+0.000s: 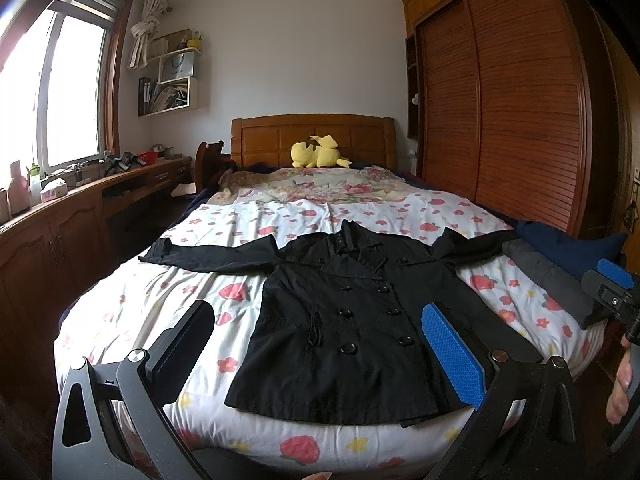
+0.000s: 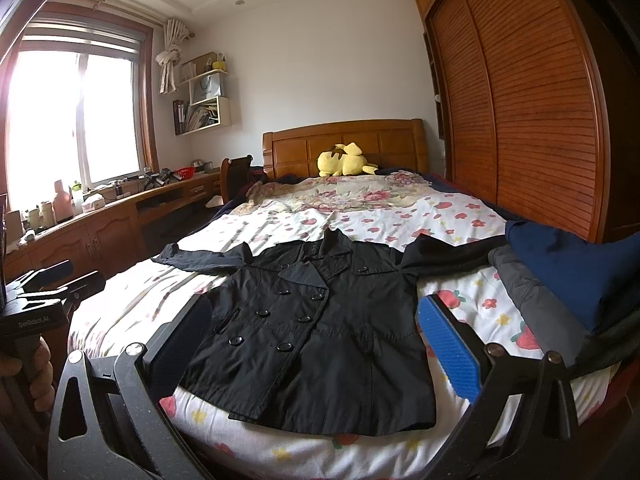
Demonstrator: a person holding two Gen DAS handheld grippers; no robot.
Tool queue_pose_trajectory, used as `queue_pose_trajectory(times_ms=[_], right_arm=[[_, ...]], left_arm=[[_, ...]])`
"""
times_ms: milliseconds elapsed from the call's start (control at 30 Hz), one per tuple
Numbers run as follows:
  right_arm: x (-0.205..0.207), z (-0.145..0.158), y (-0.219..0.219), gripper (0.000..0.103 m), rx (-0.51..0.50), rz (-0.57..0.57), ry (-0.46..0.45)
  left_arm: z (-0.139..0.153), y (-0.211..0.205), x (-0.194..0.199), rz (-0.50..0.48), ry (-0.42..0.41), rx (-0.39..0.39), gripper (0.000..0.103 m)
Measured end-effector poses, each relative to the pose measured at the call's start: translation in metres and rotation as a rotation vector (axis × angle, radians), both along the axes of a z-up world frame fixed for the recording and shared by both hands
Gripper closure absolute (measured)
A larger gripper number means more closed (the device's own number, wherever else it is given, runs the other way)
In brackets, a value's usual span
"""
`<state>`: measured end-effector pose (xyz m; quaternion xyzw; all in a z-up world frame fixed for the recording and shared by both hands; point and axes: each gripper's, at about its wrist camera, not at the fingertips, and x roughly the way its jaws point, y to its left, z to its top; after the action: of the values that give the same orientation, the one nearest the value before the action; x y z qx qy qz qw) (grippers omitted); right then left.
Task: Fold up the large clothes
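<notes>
The left gripper has its two fingers spread far apart. They hold nothing and touch nothing. One finger has a blue pad; the other finger looks dark. Between them, farther off, you see the black coat.

The right gripper is the same: fingers wide apart, nothing in them, hanging in the air over the foot of the bed. Its blue pad is on one side, and the other finger is in shadow.

The black coat lies flat on the bed, front side up, with two rows of buttons. Both sleeves stick out to the sides. The collar points to the headboard and the hem is near the bed's foot edge.

At the coat's right, a folded dark grey piece and a navy blue piece are piled on the bed edge. The end of the coat's right sleeve goes under or behind them, so it is hidden.

A yellow plush toy sits by the headboard. A big wooden wardrobe stands on the right, and a window and a long wooden desk full of small things are on the left. Those small things are too tiny to name.

A hand shows at the edge of the left view, cut off.
</notes>
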<state>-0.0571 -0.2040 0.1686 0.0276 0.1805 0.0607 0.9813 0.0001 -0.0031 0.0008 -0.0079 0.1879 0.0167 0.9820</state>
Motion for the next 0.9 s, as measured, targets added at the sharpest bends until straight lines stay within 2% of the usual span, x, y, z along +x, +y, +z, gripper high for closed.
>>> queue_pose_trajectory(times_ms=[900], right_arm=[[0.0014,-0.0024,0.0022,0.000,-0.007,0.006,0.008]], left_arm=[[-0.0044,0.0029,0.0049,0.006,0.010,-0.003,0.000]])
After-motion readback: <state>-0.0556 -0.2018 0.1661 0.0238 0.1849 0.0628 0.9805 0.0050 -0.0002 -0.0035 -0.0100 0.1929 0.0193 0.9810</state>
